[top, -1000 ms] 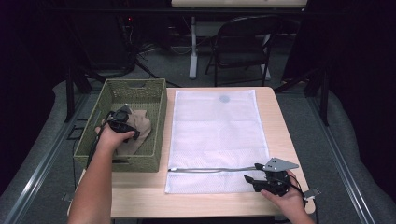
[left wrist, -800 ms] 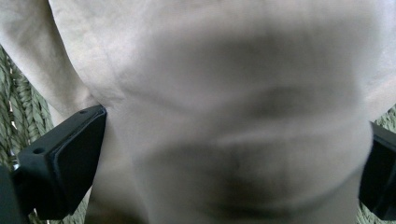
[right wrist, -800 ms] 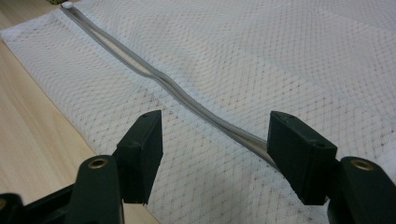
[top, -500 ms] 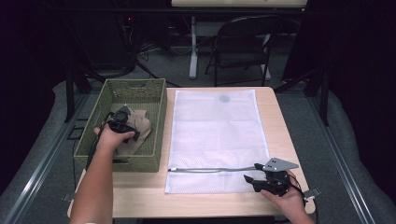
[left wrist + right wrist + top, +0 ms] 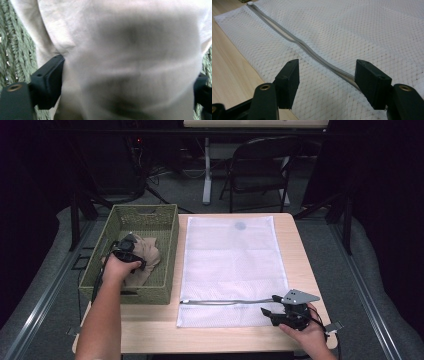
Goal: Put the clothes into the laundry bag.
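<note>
Nearest, at the table's point(image 5: 150, 330) right front corner, the right gripper point(image 5: 267, 312) rests on the pale wood top, its jaws spread wide and holding nothing; in the right gripper view point(image 5: 325, 80) the grey zip point(image 5: 307, 47) of the mesh bag point(image 5: 352, 32) runs between them untouched. The bag point(image 5: 232, 265) lies flat, white, covering the middle of the table from near edge to far, its zip point(image 5: 225, 302) along the near end.

On the left stands a green woven basket point(image 5: 170, 245), its long side just beside the bag. Inside it lies a beige cloth point(image 5: 147, 255). The left gripper point(image 5: 127, 247) is pushed down onto the cloth; its jaws have just been closing a little, with the cloth point(image 5: 125, 62) bulging between them, still wide and not yet pinching it.

Beyond the table the floor is grey carpet point(image 5: 350, 270). A black folding chair point(image 5: 260, 165) stands past the far edge, a white post point(image 5: 206, 170) to its left, and cables point(image 5: 150, 175) trail across the floor. The rest of the room is dark.
</note>
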{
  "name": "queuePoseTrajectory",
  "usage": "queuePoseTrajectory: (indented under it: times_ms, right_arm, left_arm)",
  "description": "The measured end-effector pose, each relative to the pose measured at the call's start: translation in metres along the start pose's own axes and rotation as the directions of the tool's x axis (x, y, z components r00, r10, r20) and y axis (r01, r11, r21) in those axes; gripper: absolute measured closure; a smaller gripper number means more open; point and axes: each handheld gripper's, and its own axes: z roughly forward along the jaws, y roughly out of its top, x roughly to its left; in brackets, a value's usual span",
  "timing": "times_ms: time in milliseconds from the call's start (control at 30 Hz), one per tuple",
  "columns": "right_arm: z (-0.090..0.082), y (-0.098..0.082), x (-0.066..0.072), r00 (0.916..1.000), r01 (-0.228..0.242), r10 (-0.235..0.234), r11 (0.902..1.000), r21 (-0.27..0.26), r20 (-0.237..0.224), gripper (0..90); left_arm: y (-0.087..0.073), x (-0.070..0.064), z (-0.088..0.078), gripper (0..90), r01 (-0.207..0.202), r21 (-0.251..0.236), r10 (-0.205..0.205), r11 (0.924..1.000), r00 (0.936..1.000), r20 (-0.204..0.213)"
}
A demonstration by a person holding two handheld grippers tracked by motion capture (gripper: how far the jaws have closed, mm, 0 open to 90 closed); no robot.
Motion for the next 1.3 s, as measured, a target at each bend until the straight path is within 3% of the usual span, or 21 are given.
queuePoseTrajectory:
  times_ms: [333, 700, 1300]
  right_arm:
    - [0.001, 0.0, 0.0, 1.0, 0.003, -0.003, 1.0, 0.004, 0.0, 36.1]
    - [0.001, 0.0, 0.0, 1.0, 0.007, -0.007, 1.0, 0.005, 0.002, 36.3]
    - [0.001, -0.001, -0.001, 0.9999, 0.008, -0.008, 0.9999, 0.007, 0.014, 36.5]
  left_arm:
    - [0.0, 0.002, -0.002, 22.5, -0.002, -0.002, 0.002, 1.0, 0.9999, -0.015]
    - [-0.001, 0.011, -0.006, 35.6, 0.052, -0.015, -0.052, 0.9986, 0.9986, 0.007]
    - [-0.001, 0.014, -0.012, 47.3, 0.078, -0.018, -0.078, 0.9968, 0.9969, 0.009]
